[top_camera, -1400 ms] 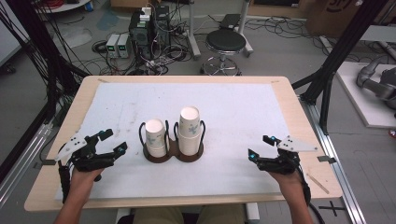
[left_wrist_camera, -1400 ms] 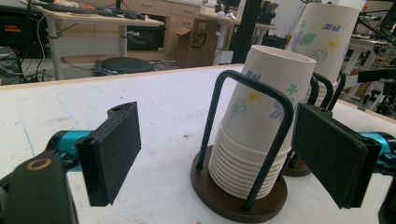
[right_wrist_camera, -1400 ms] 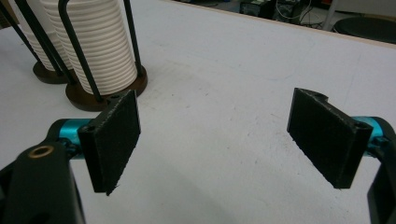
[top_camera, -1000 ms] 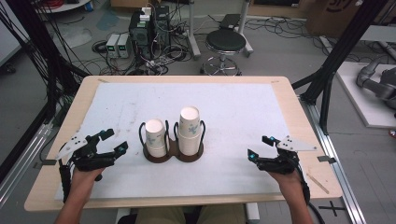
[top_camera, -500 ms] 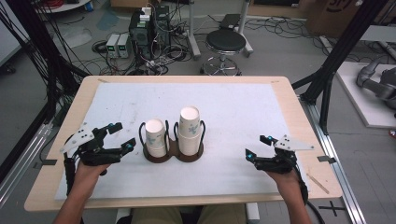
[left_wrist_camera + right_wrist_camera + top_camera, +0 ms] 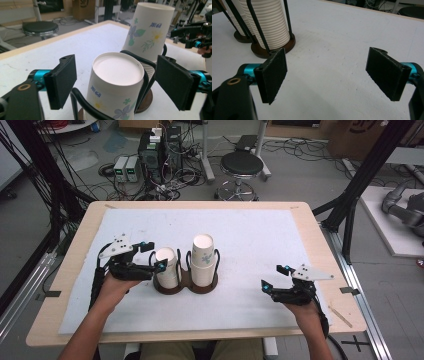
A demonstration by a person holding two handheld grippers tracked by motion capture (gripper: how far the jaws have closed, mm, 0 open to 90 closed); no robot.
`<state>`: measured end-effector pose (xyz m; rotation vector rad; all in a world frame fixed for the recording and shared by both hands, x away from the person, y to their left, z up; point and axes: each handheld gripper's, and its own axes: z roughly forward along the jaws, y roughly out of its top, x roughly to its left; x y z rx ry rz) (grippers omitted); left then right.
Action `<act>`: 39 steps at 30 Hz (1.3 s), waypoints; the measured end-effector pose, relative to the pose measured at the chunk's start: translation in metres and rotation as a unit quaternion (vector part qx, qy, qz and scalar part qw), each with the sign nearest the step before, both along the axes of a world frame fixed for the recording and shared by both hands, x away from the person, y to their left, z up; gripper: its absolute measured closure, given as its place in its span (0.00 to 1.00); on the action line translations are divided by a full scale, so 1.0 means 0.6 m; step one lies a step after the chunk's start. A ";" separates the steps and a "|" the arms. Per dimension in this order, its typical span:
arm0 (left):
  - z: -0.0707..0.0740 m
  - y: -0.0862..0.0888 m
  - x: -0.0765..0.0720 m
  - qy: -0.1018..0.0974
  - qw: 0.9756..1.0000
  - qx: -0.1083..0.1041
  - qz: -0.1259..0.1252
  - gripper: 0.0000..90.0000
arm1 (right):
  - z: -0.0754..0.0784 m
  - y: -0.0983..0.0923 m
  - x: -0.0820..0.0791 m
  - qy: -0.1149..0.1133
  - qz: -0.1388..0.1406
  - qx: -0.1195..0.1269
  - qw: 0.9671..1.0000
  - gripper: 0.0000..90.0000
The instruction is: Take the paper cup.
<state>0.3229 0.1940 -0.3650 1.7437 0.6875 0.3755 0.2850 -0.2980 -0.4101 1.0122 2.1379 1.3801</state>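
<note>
Standing upside down in the left ring of a dark two-ring wire holder [image 6: 186,285], the shorter stack of paper cups [image 6: 167,268] sits a little left of the table's middle. Top cup is white with a floral print and blue lettering; its flat base faces up. The left gripper [image 6: 149,258] has come up to it: in the left gripper view the stack [image 6: 113,87] lies between the two black pads, and a gap shows on each side, so the pads do not press on it. The jaws have just been closing, cup between them, no grip yet.

The taller stack of cups [image 6: 203,259] fills the right ring, touching nothing but its wire hoops. The holder's brown round bases rest on the white sheet [image 6: 260,245].

The right gripper [image 6: 275,277] hovers low over the sheet near the front right, well apart from the holder, jaws wide apart with nothing between them. The right gripper view shows ribbed cup rims and wire uprights at upper left.

Surface: the white sheet covers most of the light wooden table [image 6: 75,250]; faint specks and scuffs on it. Room: grey floor behind, black round stool [image 6: 242,165], computer tower and boxes [image 6: 157,150] amid loose cables, black frame struts at both sides.
</note>
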 end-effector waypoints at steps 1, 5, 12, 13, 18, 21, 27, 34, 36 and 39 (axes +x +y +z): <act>0.001 -0.003 0.004 0.008 1.000 0.004 -0.003 0.25 | 0.000 0.000 -0.001 0.000 0.001 -0.001 1.000 0.20; 0.000 -0.007 0.008 0.016 1.000 0.013 -0.010 0.27 | 0.001 0.000 -0.001 0.001 0.001 -0.002 1.000 0.20; -0.007 -0.014 0.013 0.028 0.999 0.036 -0.018 0.37 | 0.000 0.000 -0.001 0.002 0.002 -0.003 1.000 0.20; -0.007 -0.014 0.014 0.027 0.999 0.035 -0.019 0.37 | 0.000 0.000 -0.002 0.002 0.002 -0.003 1.000 0.20; 0.000 -0.010 0.014 0.021 0.999 0.020 -0.020 0.38 | 0.000 0.001 -0.001 0.003 0.002 -0.003 1.000 0.20; 0.013 -0.005 0.014 0.013 1.000 0.006 -0.018 0.39 | 0.000 0.001 -0.001 0.002 0.004 -0.003 1.000 0.20; 0.048 0.002 0.012 0.002 1.000 -0.013 -0.017 0.40 | 0.000 0.002 -0.002 0.005 0.004 -0.003 1.000 0.20; 0.085 0.015 0.010 -0.013 0.999 -0.035 -0.009 0.41 | 0.000 0.002 -0.002 0.004 0.004 -0.001 1.000 0.20; 0.094 0.020 0.010 -0.017 0.999 -0.044 -0.008 0.41 | 0.001 0.003 -0.002 0.004 0.004 0.001 1.000 0.20; 0.108 0.029 0.005 -0.021 0.998 -0.054 -0.007 0.41 | 0.001 0.002 -0.002 0.003 0.004 0.002 1.000 0.20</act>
